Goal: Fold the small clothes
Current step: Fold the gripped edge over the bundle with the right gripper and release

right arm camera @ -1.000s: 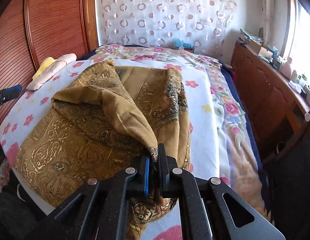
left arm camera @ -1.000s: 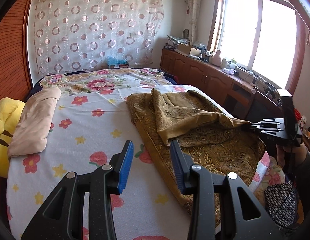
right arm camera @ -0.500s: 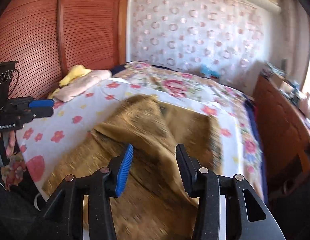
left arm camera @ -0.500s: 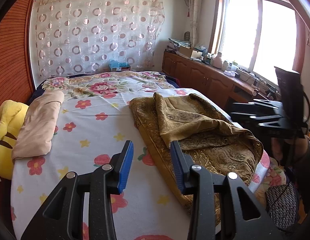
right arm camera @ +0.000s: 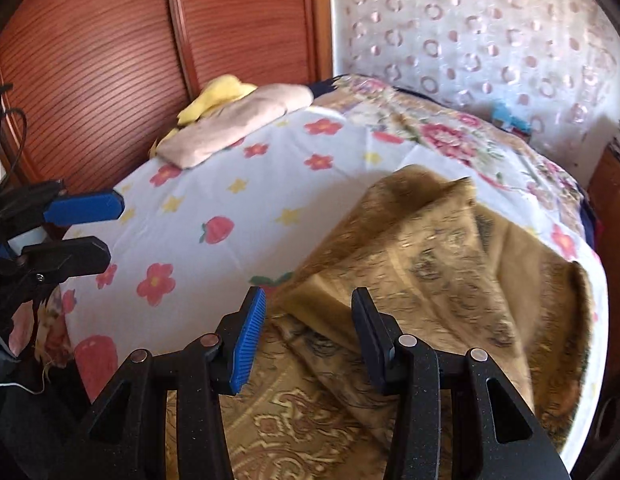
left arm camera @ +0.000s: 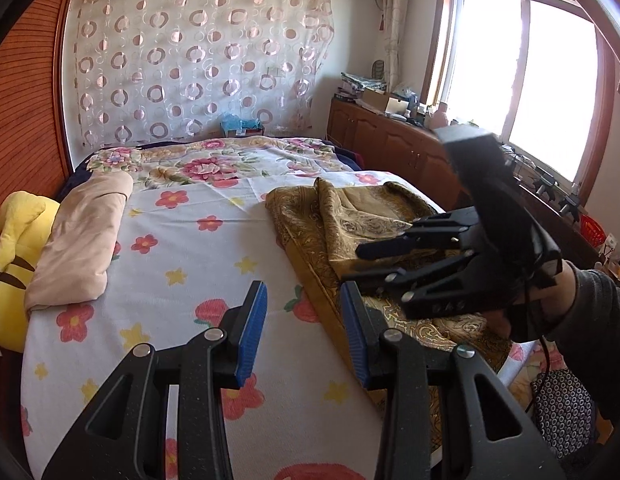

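Both hand-held grippers, left (left arm camera: 304,322) and right (right arm camera: 308,334), hovered part-open and empty; the right's jaws had just opened above the gold cloth (right arm camera: 430,256) on the bed (left arm camera: 182,248).

One gold patterned cloth (left arm camera: 374,232) lies at the frame's right, one folded beige cloth (left arm camera: 82,248) at the left, one yellow plush toy (left arm camera: 14,248) at the left edge, and two claws show: left claw (left arm camera: 304,328), right claw (left arm camera: 352,264).
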The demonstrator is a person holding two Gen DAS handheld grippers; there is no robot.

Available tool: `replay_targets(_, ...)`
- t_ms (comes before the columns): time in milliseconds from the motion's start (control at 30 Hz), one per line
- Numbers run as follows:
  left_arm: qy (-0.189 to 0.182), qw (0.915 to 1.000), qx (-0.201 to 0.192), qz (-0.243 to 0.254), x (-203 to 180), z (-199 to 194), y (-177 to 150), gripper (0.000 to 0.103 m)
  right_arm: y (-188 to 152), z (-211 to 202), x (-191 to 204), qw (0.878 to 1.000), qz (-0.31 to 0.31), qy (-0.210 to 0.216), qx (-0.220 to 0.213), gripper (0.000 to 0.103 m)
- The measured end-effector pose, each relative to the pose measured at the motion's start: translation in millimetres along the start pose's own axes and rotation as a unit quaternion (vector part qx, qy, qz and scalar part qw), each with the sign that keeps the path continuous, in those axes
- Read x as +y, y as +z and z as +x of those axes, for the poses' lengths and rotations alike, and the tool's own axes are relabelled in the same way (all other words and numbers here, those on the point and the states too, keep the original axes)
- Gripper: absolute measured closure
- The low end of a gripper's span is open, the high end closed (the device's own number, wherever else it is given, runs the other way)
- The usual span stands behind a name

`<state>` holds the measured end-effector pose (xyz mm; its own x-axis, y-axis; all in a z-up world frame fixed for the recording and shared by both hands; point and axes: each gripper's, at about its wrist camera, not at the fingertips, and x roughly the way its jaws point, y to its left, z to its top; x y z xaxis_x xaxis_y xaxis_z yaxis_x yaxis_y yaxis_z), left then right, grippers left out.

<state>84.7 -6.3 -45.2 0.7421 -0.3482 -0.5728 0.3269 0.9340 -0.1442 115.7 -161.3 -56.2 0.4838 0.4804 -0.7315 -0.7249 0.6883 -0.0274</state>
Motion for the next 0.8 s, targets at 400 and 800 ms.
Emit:
replay_targets(400, 0.000, 1.0000, 0.005, 0.001, -0.2, 3.6, -5.1, 0.064, 10.0, -11.1, -11.5, 0.999, -0.013, -0.040, -0.020, 0.099)
replay_targets(800, -0.013, 0.9998, 0.012, 0.003, -8.1, 8.7, -11.6, 0.064, 36.5, -56.5, -130.1, 0.967, 0.056, -0.244, -0.037, 0.099)
